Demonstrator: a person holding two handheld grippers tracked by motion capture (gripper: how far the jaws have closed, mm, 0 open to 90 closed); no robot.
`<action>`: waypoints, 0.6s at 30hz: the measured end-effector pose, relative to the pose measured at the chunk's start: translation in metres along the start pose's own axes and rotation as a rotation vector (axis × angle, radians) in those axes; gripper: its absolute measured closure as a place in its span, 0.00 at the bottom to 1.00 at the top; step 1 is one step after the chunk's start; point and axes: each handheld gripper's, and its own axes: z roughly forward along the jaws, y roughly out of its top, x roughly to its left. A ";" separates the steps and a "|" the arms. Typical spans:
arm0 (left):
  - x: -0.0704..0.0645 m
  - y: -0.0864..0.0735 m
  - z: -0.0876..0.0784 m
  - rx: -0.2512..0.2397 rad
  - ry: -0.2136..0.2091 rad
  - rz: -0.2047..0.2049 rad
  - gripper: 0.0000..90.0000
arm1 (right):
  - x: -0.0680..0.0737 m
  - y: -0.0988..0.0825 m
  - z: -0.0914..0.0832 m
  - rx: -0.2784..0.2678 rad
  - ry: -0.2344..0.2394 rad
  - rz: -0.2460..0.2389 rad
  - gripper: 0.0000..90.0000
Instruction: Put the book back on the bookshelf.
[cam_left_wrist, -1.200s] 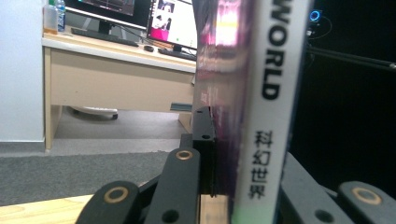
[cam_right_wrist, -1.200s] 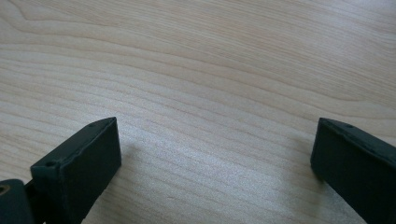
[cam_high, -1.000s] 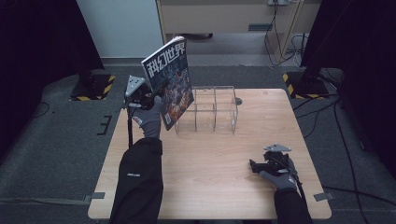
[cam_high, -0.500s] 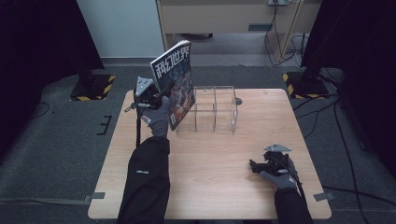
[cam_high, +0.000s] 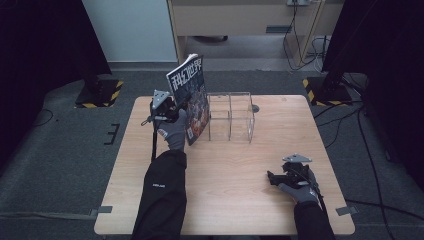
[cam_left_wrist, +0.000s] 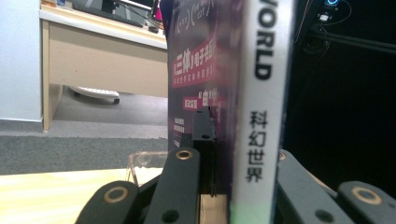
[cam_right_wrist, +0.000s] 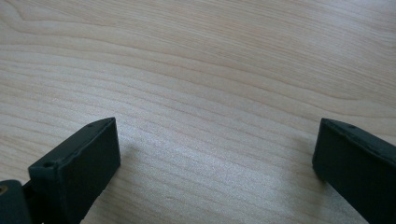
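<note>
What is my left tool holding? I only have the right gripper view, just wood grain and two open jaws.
Observer: The left tool is clamped on a magazine, held upright off the table.
Operator: Where is it relative to anything else on the table?
Observer: It stands just left of a clear rack near the far edge, touching or nearly so; I cannot tell which.
Operator: Which part of the magazine is gripped?
Observer: In the left gripper view the jaws close on either side of the spine, near its lower end.
</note>
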 end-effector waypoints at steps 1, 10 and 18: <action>0.001 -0.002 0.000 -0.001 0.000 -0.006 0.92 | 0.000 0.000 0.000 0.000 0.000 0.000 0.01; 0.000 -0.005 -0.004 -0.027 0.002 0.012 0.92 | 0.000 0.000 0.000 0.000 0.000 0.000 0.01; 0.005 -0.001 -0.003 -0.063 0.032 0.019 0.91 | 0.000 0.000 0.000 0.000 0.000 -0.001 0.01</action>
